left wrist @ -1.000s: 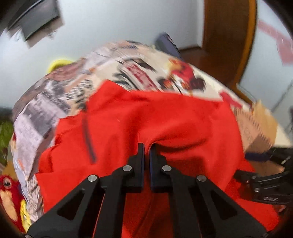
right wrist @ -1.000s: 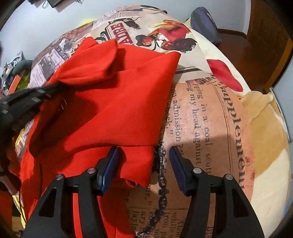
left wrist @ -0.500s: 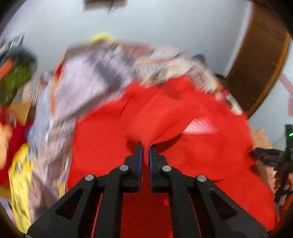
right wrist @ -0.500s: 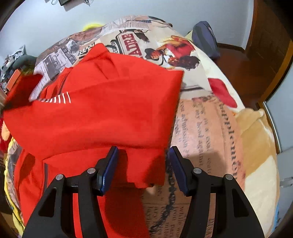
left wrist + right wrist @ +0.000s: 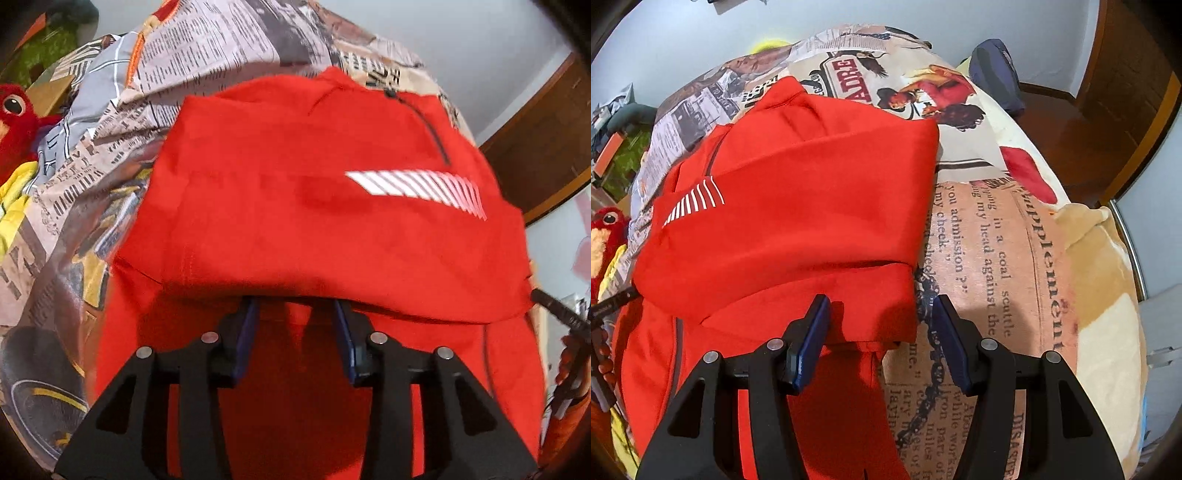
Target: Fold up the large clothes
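A large red garment (image 5: 295, 206) with a white stripe logo (image 5: 424, 188) and a dark zip lies partly folded on the printed bedspread (image 5: 207, 40). Its upper layer is folded over toward me. My left gripper (image 5: 295, 314) is open, its fingertips under the fold's near edge. In the right wrist view the same garment (image 5: 798, 206) lies left of centre. My right gripper (image 5: 881, 314) is open over the garment's lower right corner and holds nothing.
The bedspread (image 5: 997, 236) with newspaper print runs on to the right. A red plush toy (image 5: 14, 125) sits at the left edge. A dark blue bag (image 5: 997, 74) lies at the far end. A wooden door (image 5: 1126, 92) stands at the right.
My left gripper was shut on the red cloth and carried it over to the left. It has now opened and let go, and the fold lies flat. My right gripper stayed open.
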`<action>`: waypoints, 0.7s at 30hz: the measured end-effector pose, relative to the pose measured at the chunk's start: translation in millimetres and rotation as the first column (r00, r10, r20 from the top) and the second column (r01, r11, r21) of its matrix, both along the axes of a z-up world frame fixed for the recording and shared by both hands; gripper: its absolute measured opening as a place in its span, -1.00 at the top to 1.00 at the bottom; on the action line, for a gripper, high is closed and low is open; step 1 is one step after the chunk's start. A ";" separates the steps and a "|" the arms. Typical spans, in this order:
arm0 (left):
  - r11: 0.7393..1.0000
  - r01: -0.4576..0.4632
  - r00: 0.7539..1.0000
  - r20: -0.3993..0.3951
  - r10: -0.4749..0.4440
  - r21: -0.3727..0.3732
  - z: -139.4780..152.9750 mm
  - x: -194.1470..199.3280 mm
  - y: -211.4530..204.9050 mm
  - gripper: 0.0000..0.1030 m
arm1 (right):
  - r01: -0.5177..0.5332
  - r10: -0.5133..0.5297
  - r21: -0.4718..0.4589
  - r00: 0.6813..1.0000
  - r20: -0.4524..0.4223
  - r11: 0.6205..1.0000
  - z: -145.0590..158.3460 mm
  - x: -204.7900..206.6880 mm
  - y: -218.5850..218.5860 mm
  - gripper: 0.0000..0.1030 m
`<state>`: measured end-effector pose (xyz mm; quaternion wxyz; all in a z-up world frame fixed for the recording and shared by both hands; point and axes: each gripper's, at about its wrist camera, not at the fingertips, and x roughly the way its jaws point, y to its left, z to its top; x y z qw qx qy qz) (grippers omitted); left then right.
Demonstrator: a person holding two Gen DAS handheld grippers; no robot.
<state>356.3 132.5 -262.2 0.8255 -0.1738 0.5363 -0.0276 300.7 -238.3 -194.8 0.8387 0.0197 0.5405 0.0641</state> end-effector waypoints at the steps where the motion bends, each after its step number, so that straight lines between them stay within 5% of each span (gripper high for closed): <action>1: 1.000 -0.003 1.000 0.004 0.003 -0.008 2.9 -0.4 4.5 0.25 | -0.002 0.002 -0.001 1.000 0.006 1.000 2.4 -0.7 0.8 -0.04; 6: 0.994 -0.077 0.996 0.044 0.080 -0.076 16.8 -16.1 39.6 0.01 | -0.019 0.019 -0.007 0.999 0.046 1.000 16.3 -3.6 6.9 -0.04; 12: 0.987 -0.154 0.988 0.009 0.155 -0.038 9.3 -30.8 70.2 0.01 | -0.045 0.044 0.012 0.997 0.070 0.999 28.3 -5.1 17.9 -0.04; 21: 0.929 -0.228 0.973 -0.103 0.206 -0.291 -33.4 -22.6 78.4 0.01 | -0.090 0.091 -0.030 0.993 0.070 0.996 22.7 -5.3 37.9 -0.11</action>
